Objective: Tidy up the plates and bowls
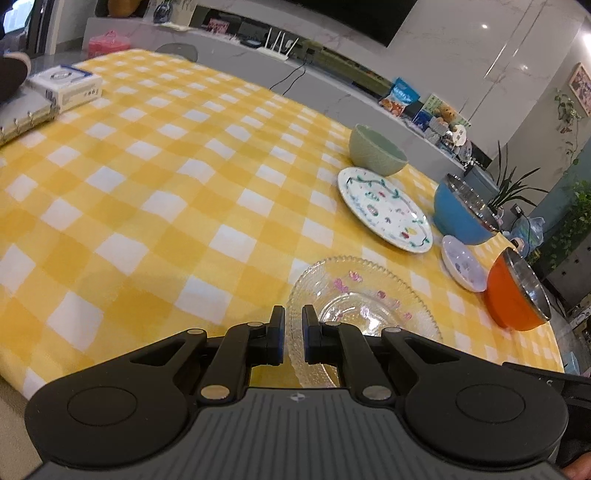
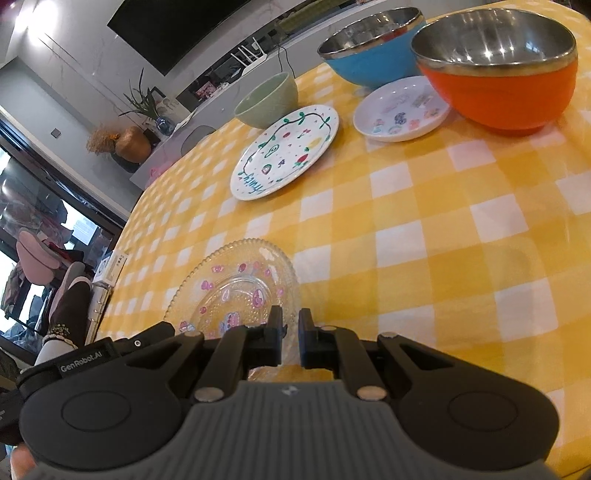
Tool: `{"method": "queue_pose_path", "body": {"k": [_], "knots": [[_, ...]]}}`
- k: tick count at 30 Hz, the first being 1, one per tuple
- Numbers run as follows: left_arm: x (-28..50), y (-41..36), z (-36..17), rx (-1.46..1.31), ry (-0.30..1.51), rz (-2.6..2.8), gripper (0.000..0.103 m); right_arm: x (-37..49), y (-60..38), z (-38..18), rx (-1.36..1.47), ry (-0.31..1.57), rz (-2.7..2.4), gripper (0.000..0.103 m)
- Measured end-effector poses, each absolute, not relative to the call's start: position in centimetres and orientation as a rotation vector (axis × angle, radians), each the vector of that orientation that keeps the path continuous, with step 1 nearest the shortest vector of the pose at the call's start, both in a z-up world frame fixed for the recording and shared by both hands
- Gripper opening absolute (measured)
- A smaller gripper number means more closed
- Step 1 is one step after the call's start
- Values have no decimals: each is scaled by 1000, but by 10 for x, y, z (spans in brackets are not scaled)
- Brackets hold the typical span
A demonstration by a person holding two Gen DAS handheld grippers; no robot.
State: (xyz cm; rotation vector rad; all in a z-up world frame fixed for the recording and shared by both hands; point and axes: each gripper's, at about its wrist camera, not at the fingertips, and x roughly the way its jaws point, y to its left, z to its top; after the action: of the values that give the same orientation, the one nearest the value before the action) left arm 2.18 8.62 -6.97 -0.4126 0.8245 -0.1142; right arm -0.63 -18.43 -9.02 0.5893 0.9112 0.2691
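Both the left gripper (image 1: 293,334) and right gripper (image 2: 290,338) pinched the glass plate (image 1: 364,295) by its rim at six o'clock. Only the left view showed a white box (image 1: 68,86) at ten o'clock; the painted plate (image 2: 286,149) lay near the orange bowl (image 2: 506,79).

Looks like someone's living/dining room at home: yellow checked tablecloth (image 1: 166,177) on the table, wall-mounted TV (image 2: 177,33), a router (image 1: 279,46) on the low cabinet, houseplants (image 2: 142,101) around.
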Motion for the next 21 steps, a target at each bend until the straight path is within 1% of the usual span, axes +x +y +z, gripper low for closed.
{"method": "queue_pose_path", "body": {"k": [5, 13, 15, 16, 17, 19, 21], "knots": [[17, 79, -68, -352, 822, -105, 10, -8, -181, -89, 570, 907, 265, 6], [17, 82, -67, -363, 833, -107, 10, -8, -179, -88, 546, 908, 266, 7], [16, 81, -67, -351, 830, -105, 10, -9, -179, -88, 545, 908, 265, 7], [16, 81, -66, -342, 824, -98, 11, -9, -179, -88, 543, 909, 267, 9], [15, 80, -65, -332, 819, -92, 12, -9, -179, -87, 543, 908, 269, 10], [15, 80, -62, -316, 806, -88, 21, -9, -178, -85, 533, 902, 267, 11], [15, 80, -59, -306, 792, -77, 23, -11, -178, -82, 517, 887, 262, 16]]}}
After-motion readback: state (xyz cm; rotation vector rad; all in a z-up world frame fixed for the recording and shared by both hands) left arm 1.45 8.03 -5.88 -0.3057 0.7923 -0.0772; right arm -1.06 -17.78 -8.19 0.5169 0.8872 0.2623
